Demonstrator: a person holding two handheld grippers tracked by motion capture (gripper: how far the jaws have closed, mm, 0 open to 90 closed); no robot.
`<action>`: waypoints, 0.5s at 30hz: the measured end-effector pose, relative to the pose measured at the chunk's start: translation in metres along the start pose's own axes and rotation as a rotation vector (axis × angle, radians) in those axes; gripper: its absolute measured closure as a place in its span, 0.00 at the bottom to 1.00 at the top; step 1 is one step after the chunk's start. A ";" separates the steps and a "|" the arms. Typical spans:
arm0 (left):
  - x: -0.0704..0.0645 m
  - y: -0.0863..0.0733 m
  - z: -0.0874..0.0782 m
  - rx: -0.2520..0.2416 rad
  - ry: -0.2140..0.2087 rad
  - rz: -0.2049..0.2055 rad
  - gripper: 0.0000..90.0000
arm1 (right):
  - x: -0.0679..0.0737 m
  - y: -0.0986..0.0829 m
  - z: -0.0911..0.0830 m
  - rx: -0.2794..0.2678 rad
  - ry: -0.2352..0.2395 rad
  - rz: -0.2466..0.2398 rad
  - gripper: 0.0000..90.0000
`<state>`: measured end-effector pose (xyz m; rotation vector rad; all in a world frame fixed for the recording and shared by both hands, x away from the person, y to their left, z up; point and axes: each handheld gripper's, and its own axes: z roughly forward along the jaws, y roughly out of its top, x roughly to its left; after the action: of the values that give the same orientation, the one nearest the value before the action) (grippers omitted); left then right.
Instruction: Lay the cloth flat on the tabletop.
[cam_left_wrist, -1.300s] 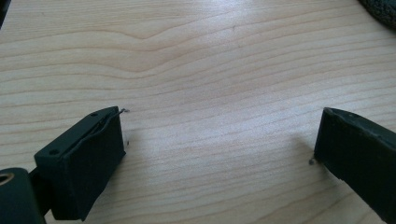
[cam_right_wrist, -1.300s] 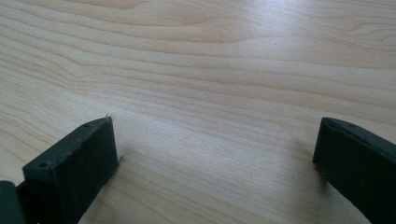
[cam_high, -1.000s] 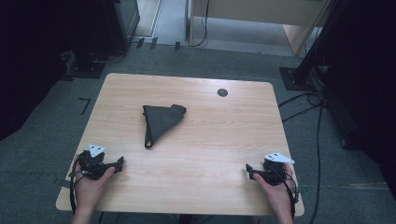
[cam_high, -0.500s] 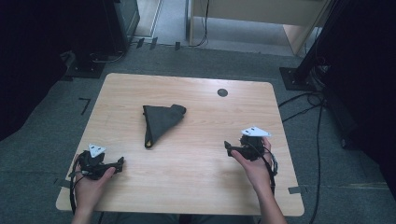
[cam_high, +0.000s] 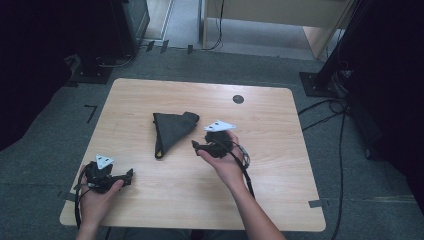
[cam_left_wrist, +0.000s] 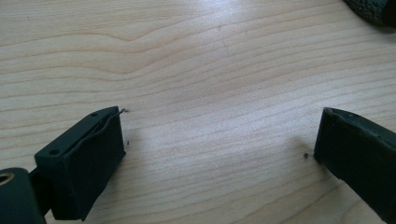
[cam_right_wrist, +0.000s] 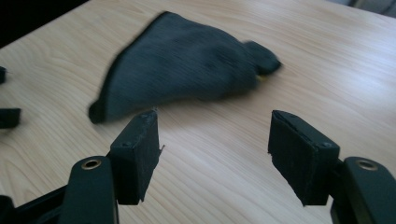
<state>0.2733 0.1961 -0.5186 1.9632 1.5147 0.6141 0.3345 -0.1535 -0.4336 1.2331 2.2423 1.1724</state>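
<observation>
From the high view you are bringing the right gripper (cam_high: 196, 146) beside the dark folded cloth (cam_high: 170, 131) at the table's (cam_high: 280, 165) middle, while in the left gripper view those jaws are idling wide over bare wood, and in the right gripper view, jaws wide, you are aiming low at the cloth's (cam_right_wrist: 187, 70) near edge.
</observation>
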 end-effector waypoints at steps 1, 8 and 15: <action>0.000 0.000 0.000 0.000 -0.001 0.003 0.01 | 0.005 0.003 0.004 0.002 0.008 -0.001 0.39; 0.000 0.000 0.000 -0.002 -0.004 0.002 0.01 | 0.043 0.024 0.046 0.009 0.057 -0.021 0.44; 0.000 0.000 0.000 0.000 -0.006 0.004 0.01 | 0.066 0.027 0.095 0.075 -0.033 0.026 0.29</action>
<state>0.2738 0.1958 -0.5185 1.9674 1.5075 0.6094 0.3689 -0.0439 -0.4636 1.3048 2.2714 1.0776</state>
